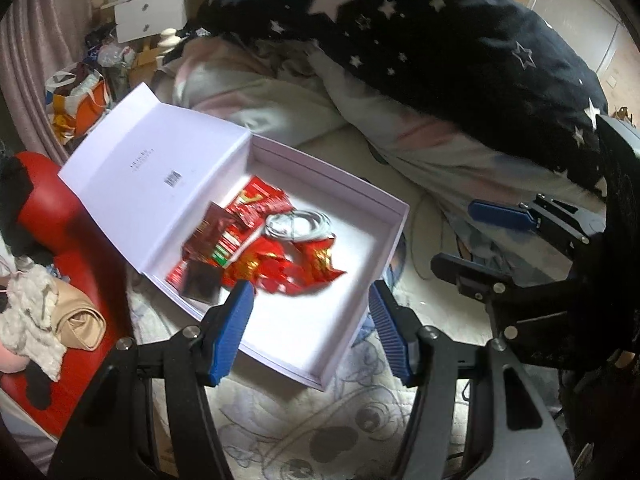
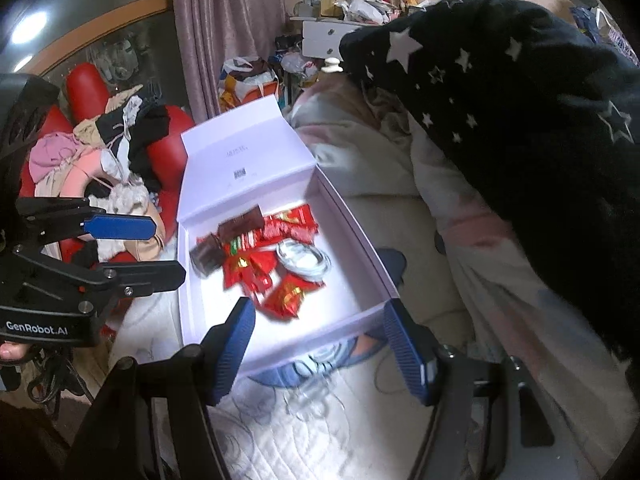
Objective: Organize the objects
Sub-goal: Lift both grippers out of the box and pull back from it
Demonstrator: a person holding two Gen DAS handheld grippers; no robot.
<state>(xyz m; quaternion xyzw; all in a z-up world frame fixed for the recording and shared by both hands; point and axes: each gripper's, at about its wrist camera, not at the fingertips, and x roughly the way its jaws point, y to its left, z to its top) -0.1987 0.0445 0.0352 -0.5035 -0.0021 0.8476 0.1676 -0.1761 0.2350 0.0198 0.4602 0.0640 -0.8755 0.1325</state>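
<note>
White box (image 1: 362, 312) lies open on the bed, red packets (image 1: 276, 248) inside; left gripper (image 1: 312, 332) and right gripper (image 2: 320, 352) both half-open, empty; raised lid (image 1: 160, 176) risks snagging a passing finger.

Harsh glare burns out the white box floor (image 1: 340, 320) — room corners stay dim. Fisheye bending, black vignette; red packets (image 2: 260, 256) motion-smeared.

White box (image 1: 384, 216) lies open on the bed, lid raised, holding red packets (image 1: 256, 208) and a coiled white cable (image 1: 298, 222)

"GenRobot.AI" on left gripper (image 2: 120, 250) body
</note>
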